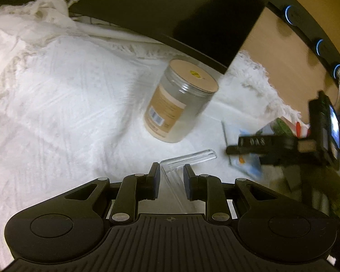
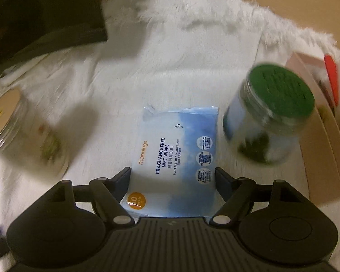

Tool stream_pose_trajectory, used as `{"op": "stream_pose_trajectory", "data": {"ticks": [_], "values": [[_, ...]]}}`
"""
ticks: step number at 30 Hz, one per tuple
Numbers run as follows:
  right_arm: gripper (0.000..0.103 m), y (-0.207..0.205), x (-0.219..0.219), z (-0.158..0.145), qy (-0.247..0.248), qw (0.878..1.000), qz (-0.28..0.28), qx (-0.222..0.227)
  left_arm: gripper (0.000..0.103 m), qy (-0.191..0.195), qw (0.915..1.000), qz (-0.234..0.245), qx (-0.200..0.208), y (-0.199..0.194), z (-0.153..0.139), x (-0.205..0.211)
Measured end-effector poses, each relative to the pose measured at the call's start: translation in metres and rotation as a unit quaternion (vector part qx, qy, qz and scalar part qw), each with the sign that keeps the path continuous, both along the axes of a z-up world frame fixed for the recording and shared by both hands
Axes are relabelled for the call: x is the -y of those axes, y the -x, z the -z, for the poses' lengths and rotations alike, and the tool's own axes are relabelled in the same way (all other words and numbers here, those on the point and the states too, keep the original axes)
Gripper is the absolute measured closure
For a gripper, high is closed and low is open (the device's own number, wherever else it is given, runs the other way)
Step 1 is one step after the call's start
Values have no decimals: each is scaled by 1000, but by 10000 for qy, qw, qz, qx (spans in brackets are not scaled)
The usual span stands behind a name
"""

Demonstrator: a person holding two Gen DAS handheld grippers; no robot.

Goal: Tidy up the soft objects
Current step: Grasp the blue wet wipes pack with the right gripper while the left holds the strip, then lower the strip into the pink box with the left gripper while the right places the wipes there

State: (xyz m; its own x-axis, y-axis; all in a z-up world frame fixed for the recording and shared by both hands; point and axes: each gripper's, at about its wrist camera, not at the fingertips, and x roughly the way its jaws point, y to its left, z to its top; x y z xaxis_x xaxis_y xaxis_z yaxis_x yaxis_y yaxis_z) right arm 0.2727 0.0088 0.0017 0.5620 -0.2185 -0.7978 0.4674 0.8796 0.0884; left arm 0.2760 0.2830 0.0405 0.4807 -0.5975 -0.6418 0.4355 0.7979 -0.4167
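My right gripper (image 2: 173,173) is shut on a blue pack of wet wipes (image 2: 176,149), which fills the gap between its fingers above the white fringed cloth (image 2: 170,56). In the left wrist view the right gripper (image 1: 235,149) shows at the right, holding the pack (image 1: 244,163). My left gripper (image 1: 170,170) has its fingers either side of a clear bent plastic piece (image 1: 181,165) on the white cloth (image 1: 56,102); a small gap shows at each finger.
A clear jar with a tan lid (image 1: 181,99) stands on the cloth, also at the left of the right wrist view (image 2: 18,131). A green-lidded jar (image 2: 269,115) stands right of the wipes. A pink box (image 2: 306,72) lies far right. A dark panel (image 1: 147,6) borders the cloth.
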Motion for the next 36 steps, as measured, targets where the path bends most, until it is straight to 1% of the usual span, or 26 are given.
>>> {"op": "stream_pose_trajectory", "data": {"ticks": [2, 5, 6, 9, 10, 12, 13, 15, 17, 20, 25, 29, 31, 33, 36], "values": [[24, 11, -3, 0, -155, 9994, -304, 30, 78, -5, 10000, 45, 6, 0, 0, 5], [22, 11, -8, 0, -18, 9981, -621, 11, 78, -70, 9999, 128, 13, 1, 0, 12], [21, 6, -8, 0, 24, 9980, -638, -20, 78, -105, 9998, 155, 19, 1, 0, 14], [21, -10, -9, 0, 265, 9971, -692, -157, 78, -201, 9996, 206, 48, 4, -3, 20], [20, -19, -9, 0, 325, 9969, -698, -180, 78, -232, 9995, 218, 72, 5, -4, 22], [21, -24, -9, 0, 373, 9965, -722, -193, 78, -310, 9991, 241, 172, 9, -9, 25], [25, -25, -8, -1, 366, 9963, -748, -208, 78, -342, 9989, 241, 221, 10, -12, 27], [26, -26, -1, -4, 297, 9958, -832, -255, 78, -378, 9986, 233, 296, 12, -18, 29], [27, -23, 3, -8, 224, 9951, -915, -283, 78, -415, 9982, 229, 370, 14, -22, 32], [28, -15, 5, -20, 309, 9939, -1034, -225, 78, -460, 9975, 234, 475, 15, -30, 37], [28, 7, 9, -56, 432, 9903, -1300, 215, 78, -447, 9959, 173, 766, 9, -53, 48], [28, 31, 17, -95, 530, 9848, -1511, 669, 78, -268, 9947, 161, 977, 1, -77, 63], [28, 44, 26, -113, 596, 9816, -1555, 938, 78, -160, 9940, 236, 1058, -2, -86, 75], [28, 58, 40, -131, 685, 9797, -1478, 1171, 78, -126, 9937, 299, 1075, -5, -93, 91], [28, 78, 62, -151, 729, 9765, -1403, 1463, 78, -33, 9926, 541, 1088, -6, -101, 118]]}}
